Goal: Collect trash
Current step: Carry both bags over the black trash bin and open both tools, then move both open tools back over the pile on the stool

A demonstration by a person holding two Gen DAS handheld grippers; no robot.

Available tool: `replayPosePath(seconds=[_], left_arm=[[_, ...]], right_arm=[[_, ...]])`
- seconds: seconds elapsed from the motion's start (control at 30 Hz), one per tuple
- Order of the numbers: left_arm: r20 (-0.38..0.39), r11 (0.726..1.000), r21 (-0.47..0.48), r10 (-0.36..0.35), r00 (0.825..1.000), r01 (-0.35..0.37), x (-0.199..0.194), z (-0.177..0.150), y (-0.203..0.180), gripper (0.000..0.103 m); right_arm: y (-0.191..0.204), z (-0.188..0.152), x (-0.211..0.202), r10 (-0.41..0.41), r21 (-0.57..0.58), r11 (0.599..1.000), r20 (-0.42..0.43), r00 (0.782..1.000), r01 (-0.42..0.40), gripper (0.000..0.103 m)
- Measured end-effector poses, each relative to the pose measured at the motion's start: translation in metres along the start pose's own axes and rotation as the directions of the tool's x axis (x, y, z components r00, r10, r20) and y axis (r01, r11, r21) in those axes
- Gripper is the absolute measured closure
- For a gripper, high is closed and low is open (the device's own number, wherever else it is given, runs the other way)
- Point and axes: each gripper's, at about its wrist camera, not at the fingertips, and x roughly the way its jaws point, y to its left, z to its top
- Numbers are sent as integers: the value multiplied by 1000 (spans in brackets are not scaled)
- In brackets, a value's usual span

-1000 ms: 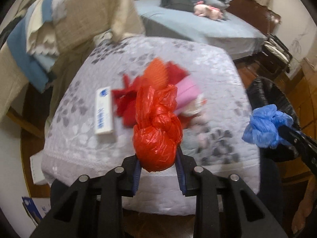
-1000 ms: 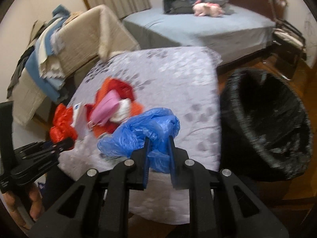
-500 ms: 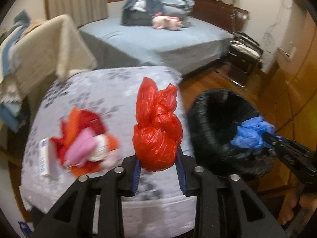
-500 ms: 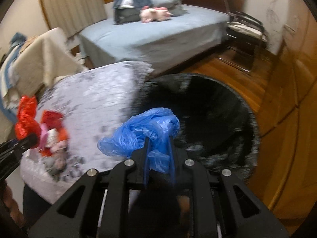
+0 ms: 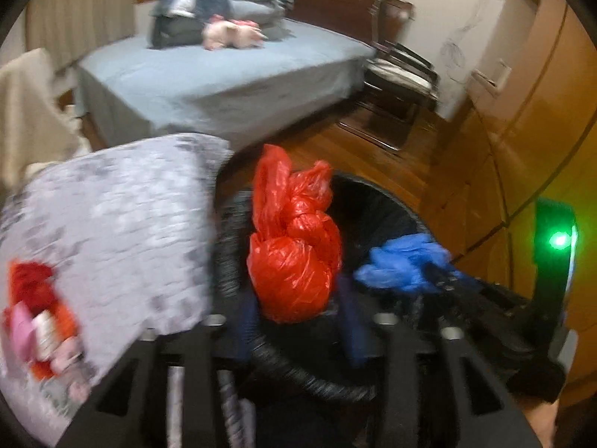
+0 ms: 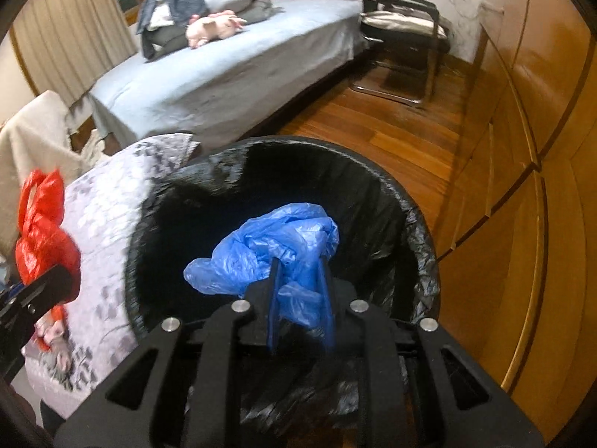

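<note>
Two knotted plastic bags over the black-lined trash bin: red bag between the left gripper fingers, blue bag between the right gripper fingers. Left jaws have just been opening; they stand clearly wider than the red bag, blue pads apart from its sides, bag above the bin's near rim. Right jaws have also just been opening a little; blue plastic lies between the narrow pads, and whether they still pinch it cannot be told. Blue bag is over the bin mouth. Bin stands just beside the grey patterned table cover, which carries a blurred pile of red and pink scraps. Beyond: blue bed, chair, wood floor
</note>
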Motion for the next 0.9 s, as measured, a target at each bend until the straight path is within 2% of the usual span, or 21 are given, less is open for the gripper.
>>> replayPosePath(seconds=[0.07, 0.13, 0.27, 0.37, 0.5, 0.57, 0.73, 0.9], left_arm=[[0, 999, 28, 24, 1000, -24, 15, 4, -6, 34], [-44, 999, 41, 17, 999, -15, 31, 5, -5, 34], [-72, 998, 44, 52, 996, -49, 36, -6, 9, 33], [-79, 997, 29, 73, 994, -71, 32, -16, 23, 25], [-87, 995, 4, 95, 992, -95, 18, -26, 46, 25], [-81, 995, -5, 103, 991, -104, 8, -31, 59, 25], [-49, 991, -6, 136, 989, -137, -21, -37, 83, 23], [-6, 985, -33, 170, 985, -170, -56, -48, 112, 19]], right_arm=[[-6, 0, 9, 4, 23, 1000, -23, 1000, -3, 69], [-10, -3, 11, -4, 35, 999, -29, 1000, 5, 62], [-19, -13, 5, -10, 66, 998, -14, 1000, 11, 62], [-14, -21, -7, -7, 67, 998, -3, 1000, 7, 62], [8, -31, -25, -16, 22, 1000, 12, 1000, 16, 61], [19, -36, -35, -28, 3, 1000, 30, 999, 28, 56], [44, -45, -46, 20, -12, 1000, 28, 999, -20, 54], [84, -60, -60, 43, -85, 996, 42, 998, -39, 54]])
